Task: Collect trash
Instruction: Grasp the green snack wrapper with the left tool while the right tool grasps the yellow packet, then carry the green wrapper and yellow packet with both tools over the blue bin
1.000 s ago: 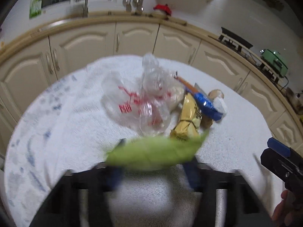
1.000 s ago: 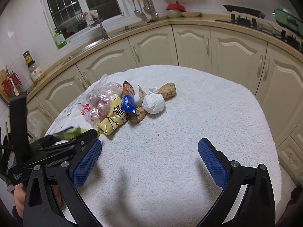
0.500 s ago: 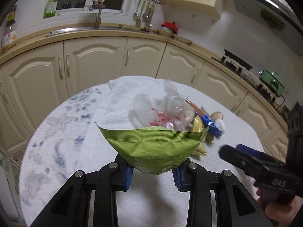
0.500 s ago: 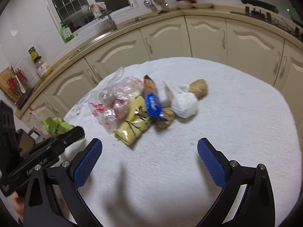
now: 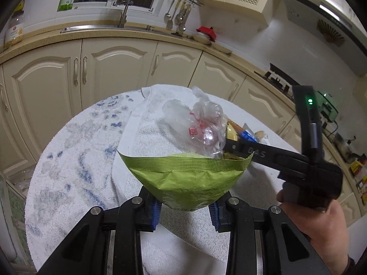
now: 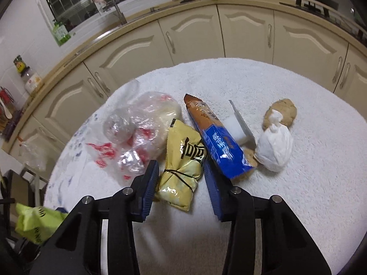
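Cream kitchen cabinets curve behind a round table under a white towel (image 5: 75, 160). From the left wrist view, my left gripper (image 5: 183, 206) is clenched on the base of a green bag (image 5: 185, 178), its mouth gaping upward just ahead of the pads. Beyond its rim sits a clear plastic bag (image 5: 201, 126), and my right gripper reaches in from the right, its tip hidden behind the green bag's rim.

From the right wrist view, my right gripper (image 6: 181, 185) is spread, its pads flanking a yellow packet (image 6: 181, 171) without squeezing it yet, as far as I can tell. A blue wrapper (image 6: 218, 142) leans just right of the right pad, with a white wad (image 6: 275, 149) further right. I judge the packet is next: close squarely on its banded middle, keep the blue wrapper out of the pinch, and hold the green bag steady and open for the drop.
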